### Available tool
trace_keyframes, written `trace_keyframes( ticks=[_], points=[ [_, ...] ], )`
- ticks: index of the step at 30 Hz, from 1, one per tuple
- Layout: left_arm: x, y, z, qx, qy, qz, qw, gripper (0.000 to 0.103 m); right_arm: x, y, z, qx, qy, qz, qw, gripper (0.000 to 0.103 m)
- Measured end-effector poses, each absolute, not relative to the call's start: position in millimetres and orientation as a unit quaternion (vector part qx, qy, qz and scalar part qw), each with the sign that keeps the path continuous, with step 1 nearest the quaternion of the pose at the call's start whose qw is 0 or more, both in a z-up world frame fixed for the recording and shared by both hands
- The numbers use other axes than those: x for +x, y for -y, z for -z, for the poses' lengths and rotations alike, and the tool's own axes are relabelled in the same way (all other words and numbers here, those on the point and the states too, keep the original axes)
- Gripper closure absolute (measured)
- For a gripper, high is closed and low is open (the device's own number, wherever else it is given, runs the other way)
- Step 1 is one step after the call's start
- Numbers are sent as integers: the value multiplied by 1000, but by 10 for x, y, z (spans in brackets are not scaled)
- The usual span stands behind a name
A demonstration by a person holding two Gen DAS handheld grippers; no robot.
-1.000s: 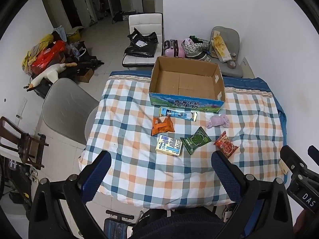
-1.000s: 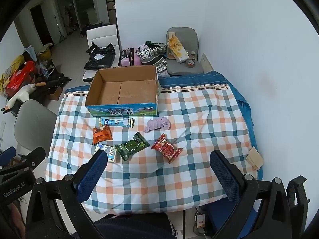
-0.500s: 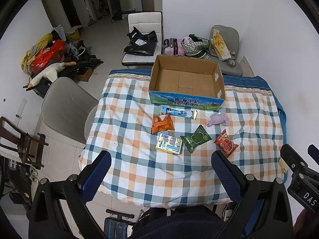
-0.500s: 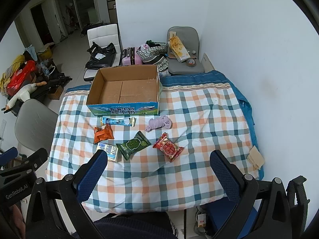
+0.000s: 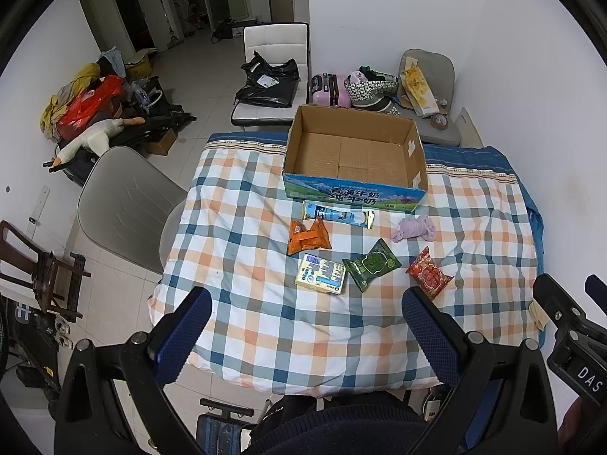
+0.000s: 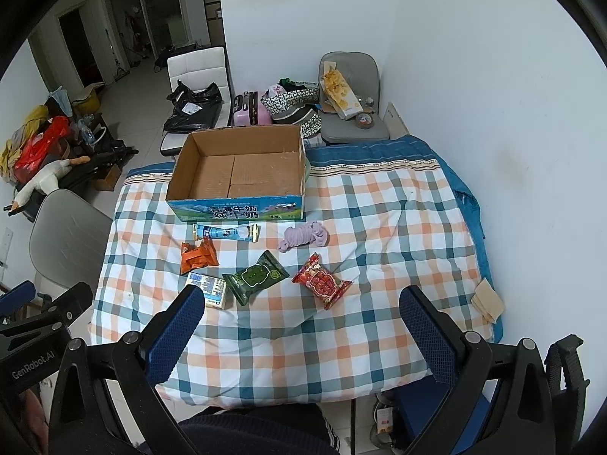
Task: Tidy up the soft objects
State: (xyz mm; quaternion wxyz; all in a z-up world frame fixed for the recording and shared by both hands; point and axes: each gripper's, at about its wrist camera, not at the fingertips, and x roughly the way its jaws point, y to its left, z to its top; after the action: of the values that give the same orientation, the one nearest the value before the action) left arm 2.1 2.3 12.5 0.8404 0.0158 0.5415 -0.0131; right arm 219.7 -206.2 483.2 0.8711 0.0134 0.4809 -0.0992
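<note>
An empty cardboard box stands at the far side of the checked table. In front of it lie a blue tube pack, an orange packet, a pale yellow pack, a green packet, a red packet and a lilac cloth bundle. My left gripper and right gripper hang open above the near table edge, holding nothing.
A grey chair stands at the table's left side. Behind the table are a white chair with a black bag, a pink suitcase and another grey chair. A tan cloth lies on the right edge.
Both views have shifted slightly; the table and items sit a little higher and nearer in frame. Nothing on the table has moved and both grippers stay open.
</note>
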Motion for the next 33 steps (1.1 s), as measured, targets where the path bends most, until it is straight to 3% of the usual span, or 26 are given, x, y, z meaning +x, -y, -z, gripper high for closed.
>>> trace_keyframes(
  ticks=[33],
  points=[
    [54,-21,-268,18,-521,9,853,0,2216,2019,-4933,14,-474,99,875,0]
  ],
)
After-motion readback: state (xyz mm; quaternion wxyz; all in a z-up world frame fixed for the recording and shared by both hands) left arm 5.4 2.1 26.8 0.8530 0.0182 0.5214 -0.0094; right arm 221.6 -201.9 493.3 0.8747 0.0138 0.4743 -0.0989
